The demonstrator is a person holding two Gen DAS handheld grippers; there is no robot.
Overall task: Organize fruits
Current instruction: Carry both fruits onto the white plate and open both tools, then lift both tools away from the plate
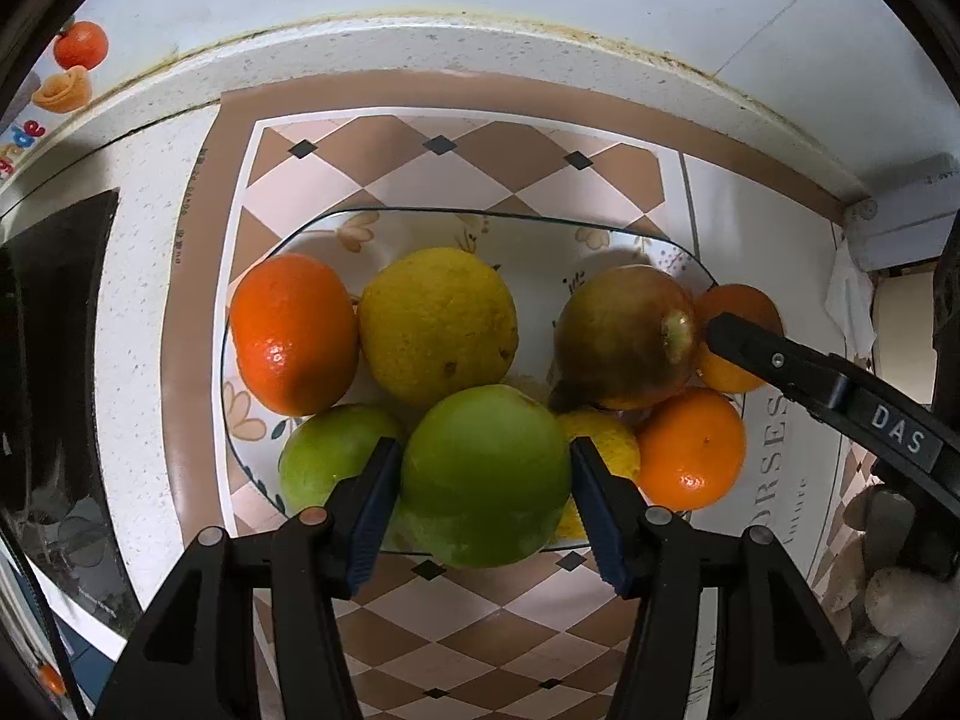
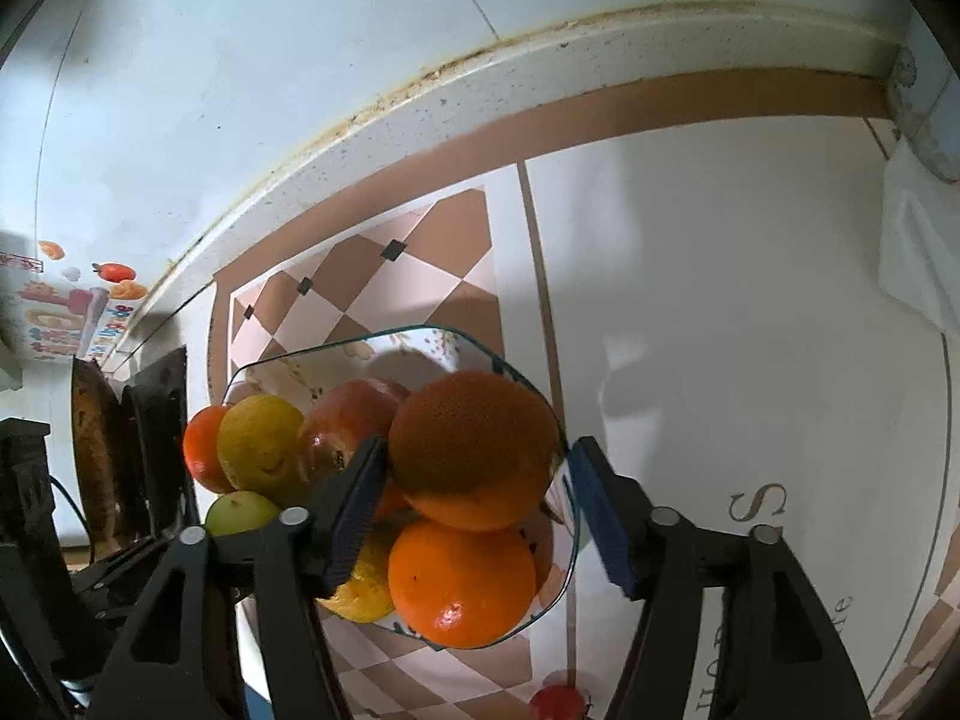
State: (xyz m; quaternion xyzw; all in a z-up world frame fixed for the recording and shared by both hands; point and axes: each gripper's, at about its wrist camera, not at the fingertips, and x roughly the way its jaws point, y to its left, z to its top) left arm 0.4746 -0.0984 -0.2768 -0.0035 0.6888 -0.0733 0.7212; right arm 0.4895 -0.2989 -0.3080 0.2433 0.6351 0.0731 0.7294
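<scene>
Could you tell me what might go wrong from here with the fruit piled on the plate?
1. The left gripper clamps the green fruit, which touches its neighbours; lifting could roll the small yellow fruit off.
2. The right gripper brackets the upper orange at the plate rim; a nudge might tip fruit over.

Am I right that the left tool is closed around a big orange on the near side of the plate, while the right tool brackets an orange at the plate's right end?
Not quite. The left wrist view shows the left tool clamped on a green fruit, not an orange. The rest holds: it sits at the near side of the plate, and the right tool brackets an orange at the right end.
</scene>
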